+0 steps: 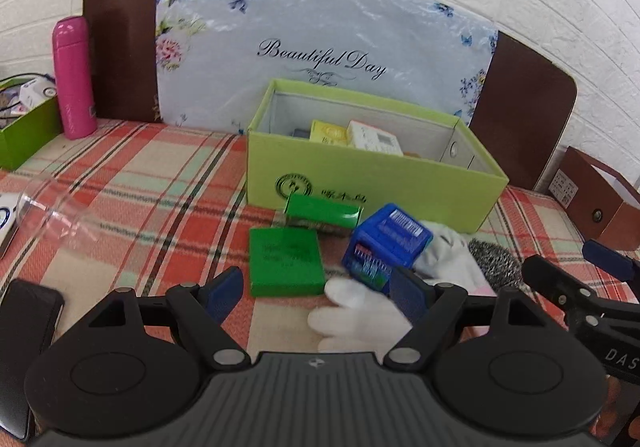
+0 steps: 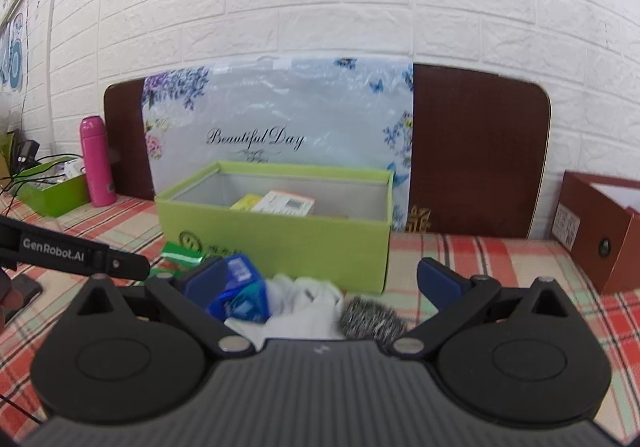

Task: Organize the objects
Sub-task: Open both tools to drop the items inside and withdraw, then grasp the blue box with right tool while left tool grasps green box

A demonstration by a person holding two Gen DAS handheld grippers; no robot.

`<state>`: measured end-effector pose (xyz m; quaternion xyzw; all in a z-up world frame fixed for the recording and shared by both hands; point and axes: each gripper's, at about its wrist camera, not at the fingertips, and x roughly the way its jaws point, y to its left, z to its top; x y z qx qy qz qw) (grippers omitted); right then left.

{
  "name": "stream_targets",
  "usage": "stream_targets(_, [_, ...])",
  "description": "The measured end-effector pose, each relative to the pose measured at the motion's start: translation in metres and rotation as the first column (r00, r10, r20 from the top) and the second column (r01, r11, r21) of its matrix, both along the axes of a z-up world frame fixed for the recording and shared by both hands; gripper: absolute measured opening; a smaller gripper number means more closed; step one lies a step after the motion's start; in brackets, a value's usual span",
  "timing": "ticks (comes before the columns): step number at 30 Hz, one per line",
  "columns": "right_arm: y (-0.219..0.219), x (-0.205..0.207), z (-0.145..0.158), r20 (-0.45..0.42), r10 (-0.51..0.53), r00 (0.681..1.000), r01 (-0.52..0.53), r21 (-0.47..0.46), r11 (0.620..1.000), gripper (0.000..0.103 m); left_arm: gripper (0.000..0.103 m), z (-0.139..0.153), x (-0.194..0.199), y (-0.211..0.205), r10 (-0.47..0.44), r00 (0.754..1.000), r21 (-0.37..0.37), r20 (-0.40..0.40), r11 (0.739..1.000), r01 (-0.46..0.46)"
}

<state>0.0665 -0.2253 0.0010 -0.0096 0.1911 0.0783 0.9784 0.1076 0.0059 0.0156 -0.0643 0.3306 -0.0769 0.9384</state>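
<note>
In the left wrist view, on the plaid-covered bench: left tool wide, nothing between its pads. Lime storage box sits open at centre, with a yellow carton and a white carton already inside. Still out, just in front of the box: flat green box, green packet lying against the box front, blue pack, white cloth and steel scourer. Pink flask stands well apart, far left. Judged: sorting begun, most pieces still to go in

In the right wrist view, same bench: right tool at its widest, empty. Blue pack sits just beside the left pad; contact not clear. White cloth and scourer lie between the fingers, low. Box beyond, two cartons showing inside. Judged: five loose items left; both tools free to take one
</note>
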Motion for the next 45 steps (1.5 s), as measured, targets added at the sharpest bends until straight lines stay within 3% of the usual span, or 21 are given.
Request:
stream_targets(12, [0.016, -0.033, -0.045, -0.148, 0.030, 0.989, -0.028, 0.010, 1.000, 0.103, 0.083, -0.040, -0.002, 0.024, 0.109, 0.989, 0.010, -0.095, 0.994, -0.109])
stream_targets(25, [0.010, -0.039, -0.047, -0.168, 0.017, 0.986, -0.013, 0.027, 1.000, 0.103, 0.083, -0.046, 0.056, 0.016, 0.103, 0.990, -0.033, -0.098, 0.994, -0.107])
stream_targets(31, [0.011, -0.037, -0.048, -0.176, 0.023, 0.984, -0.020, 0.023, 1.000, 0.103, 0.083, -0.051, 0.077, 0.005, 0.086, 0.989, -0.006, -0.122, 0.996, -0.087])
stream_targets(38, [0.012, -0.033, -0.050, -0.190, 0.038, 0.981, -0.032, 0.030, 0.999, 0.103, 0.083, -0.058, 0.091, -0.005, 0.059, 0.995, 0.104, -0.078, 0.993, -0.051])
stream_targets(40, [0.014, -0.030, -0.050, -0.190, 0.045, 0.981, -0.041, 0.025, 0.999, 0.103, 0.077, -0.059, 0.088, -0.002, 0.053, 0.997, 0.118, -0.058, 0.992, -0.046])
stream_targets(41, [0.015, -0.029, -0.050, -0.185, 0.049, 0.982, -0.046, 0.019, 0.999, 0.103, 0.063, -0.058, 0.086, 0.000, 0.060, 0.997, 0.129, -0.053, 0.990, -0.053])
stream_targets(45, [0.020, -0.017, -0.046, -0.166, 0.086, 0.982, -0.089, -0.008, 0.996, 0.097, 0.064, -0.055, 0.069, 0.016, 0.074, 0.995, 0.138, -0.069, 0.988, -0.064])
